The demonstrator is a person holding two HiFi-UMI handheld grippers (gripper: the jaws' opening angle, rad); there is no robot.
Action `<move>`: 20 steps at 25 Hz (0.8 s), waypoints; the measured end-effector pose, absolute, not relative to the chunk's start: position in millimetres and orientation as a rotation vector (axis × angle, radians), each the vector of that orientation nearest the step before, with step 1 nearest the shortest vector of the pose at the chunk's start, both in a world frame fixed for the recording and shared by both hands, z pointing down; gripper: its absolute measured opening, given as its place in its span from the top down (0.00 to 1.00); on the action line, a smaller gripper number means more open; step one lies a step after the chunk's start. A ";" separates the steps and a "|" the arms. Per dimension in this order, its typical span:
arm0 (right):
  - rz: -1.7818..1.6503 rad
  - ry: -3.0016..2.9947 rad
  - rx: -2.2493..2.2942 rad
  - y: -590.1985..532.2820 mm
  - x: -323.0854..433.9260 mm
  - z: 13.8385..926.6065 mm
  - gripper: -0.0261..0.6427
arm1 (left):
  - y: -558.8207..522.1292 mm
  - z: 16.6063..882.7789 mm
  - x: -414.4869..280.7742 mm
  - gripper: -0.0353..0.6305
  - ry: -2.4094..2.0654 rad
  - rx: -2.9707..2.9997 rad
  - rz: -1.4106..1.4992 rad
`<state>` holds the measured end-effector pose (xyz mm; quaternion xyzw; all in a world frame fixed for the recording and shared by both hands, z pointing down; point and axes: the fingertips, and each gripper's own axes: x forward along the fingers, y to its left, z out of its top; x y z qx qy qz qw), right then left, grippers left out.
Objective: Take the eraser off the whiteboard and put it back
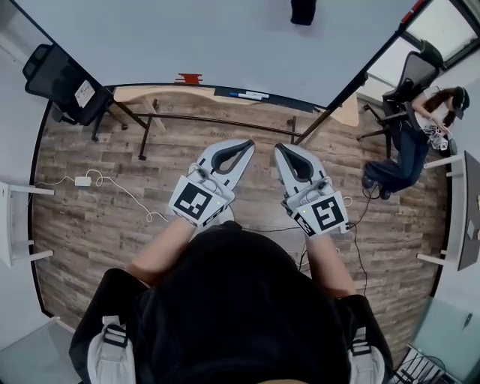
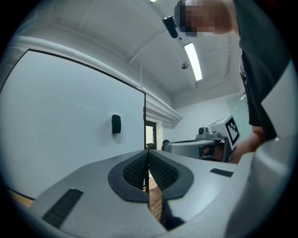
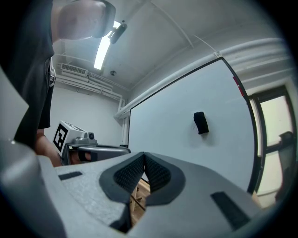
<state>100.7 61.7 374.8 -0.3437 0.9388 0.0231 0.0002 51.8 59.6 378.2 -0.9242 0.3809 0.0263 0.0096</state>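
Note:
The black eraser (image 1: 304, 11) sticks to the whiteboard (image 1: 187, 37) high up, ahead of me and slightly right. It shows as a small dark block in the left gripper view (image 2: 116, 124) and in the right gripper view (image 3: 200, 122). My left gripper (image 1: 246, 145) and right gripper (image 1: 280, 150) point level at the board, side by side, well short of it. Both are shut with their pads (image 2: 138, 168) pressed together and nothing between them. Each gripper sees the other beside it: the right gripper (image 2: 200, 147) and the left gripper (image 3: 95, 151).
The whiteboard's stand has a wooden tray (image 1: 225, 94) holding a red item (image 1: 189, 77), with metal legs (image 1: 142, 135) on the wood floor. A black office chair (image 1: 64, 81) stands at left, a seated person (image 1: 416, 142) at right. Cables (image 1: 112, 187) trail across the floor.

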 end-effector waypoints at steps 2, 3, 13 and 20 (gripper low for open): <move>0.075 2.949 -1.087 53.8 92.9 374.1 0.96 | 51.7 376.7 44.7 0.95 1.179 -2.887 0.088; 0.077 2.949 -1.092 50.5 89.3 373.4 0.96 | 48.0 375.6 41.4 0.95 1.173 -2.888 0.090; 0.094 2.929 -1.149 22.8 60.7 368.3 0.96 | 17.0 375.4 8.7 0.95 1.145 -2.900 0.098; 0.084 2.928 -1.167 12.2 55.7 370.6 0.96 | 5.3 377.4 1.7 0.95 1.141 -2.910 0.094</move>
